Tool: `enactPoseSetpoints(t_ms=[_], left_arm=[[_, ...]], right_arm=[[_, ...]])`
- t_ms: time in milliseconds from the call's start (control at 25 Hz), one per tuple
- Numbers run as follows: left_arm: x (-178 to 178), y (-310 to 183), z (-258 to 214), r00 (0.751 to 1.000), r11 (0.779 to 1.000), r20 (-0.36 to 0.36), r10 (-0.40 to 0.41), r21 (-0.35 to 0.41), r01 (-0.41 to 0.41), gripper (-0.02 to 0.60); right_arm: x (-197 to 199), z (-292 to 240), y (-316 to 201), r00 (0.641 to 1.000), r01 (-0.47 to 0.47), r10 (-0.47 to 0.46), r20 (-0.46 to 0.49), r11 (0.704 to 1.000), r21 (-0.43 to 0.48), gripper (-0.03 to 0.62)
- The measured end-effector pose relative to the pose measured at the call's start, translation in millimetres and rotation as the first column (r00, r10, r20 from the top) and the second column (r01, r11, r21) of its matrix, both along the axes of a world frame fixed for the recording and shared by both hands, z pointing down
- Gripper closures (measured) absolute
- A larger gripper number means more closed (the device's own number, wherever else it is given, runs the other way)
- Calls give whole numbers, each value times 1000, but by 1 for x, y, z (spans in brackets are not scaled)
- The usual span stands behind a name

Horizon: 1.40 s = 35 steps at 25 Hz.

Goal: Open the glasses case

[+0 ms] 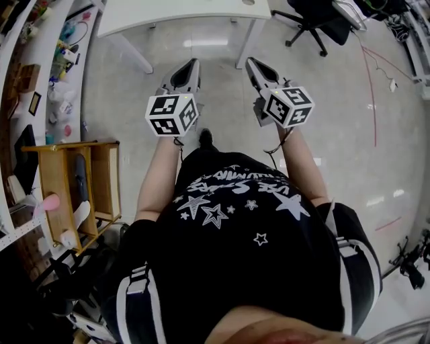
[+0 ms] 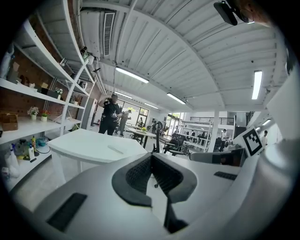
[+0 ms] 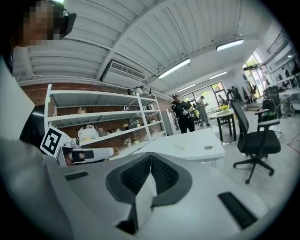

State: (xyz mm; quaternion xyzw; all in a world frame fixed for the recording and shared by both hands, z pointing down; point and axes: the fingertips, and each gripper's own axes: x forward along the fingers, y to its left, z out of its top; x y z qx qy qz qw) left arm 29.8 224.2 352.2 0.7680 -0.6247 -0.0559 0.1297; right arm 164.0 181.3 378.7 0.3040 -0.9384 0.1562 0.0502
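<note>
While the person stands on open floor in the head view, the left gripper [image 1: 194, 62] and the right gripper [image 1: 250, 62] are held out side by side, with a white table [image 1: 168, 15] ahead of the fingers [image 1: 188, 75]. No glasses case shows.

In the left gripper view, the jaws are pressed together with nothing between them. The table lies beyond the fingers and bears a small flat item [image 2: 115, 149], too slight to identify.

In the right gripper view, the jaws likewise meet, empty. The table sits ahead, with an office chair [image 3: 255, 136] to the fingers' right.

Judgement: locate the case first. Then steady its base with one gripper and part the other's fingers to lift the lid.
</note>
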Motion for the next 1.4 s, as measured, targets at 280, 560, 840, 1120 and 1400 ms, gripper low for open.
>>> enactPoseSetpoints(t_ms=[280,560,840,1120,1400], left_arm=[[-52,-47,19,1000,1000,-2,10,-13,-10,569],[-72,-75,5,998,999,-19,53,-11,-53,569],[-71,-104,19,997,997,-30,69,-36,-70,569],[-78,-134,29,999,997,-17,37,-65,-38,569],[-92,-196,34,1000,996,-2,-20,-89,19,569]], right_arm=[[-49,18,-56,998,-53,53,-19,999,10,585],[-71,4,-75,996,-91,91,0,996,-4,585],[-67,22,-99,993,-117,116,-16,993,-34,585],[-74,31,-147,994,-107,107,9,993,-52,585],[-95,38,-215,999,-35,35,1,997,-65,585]])
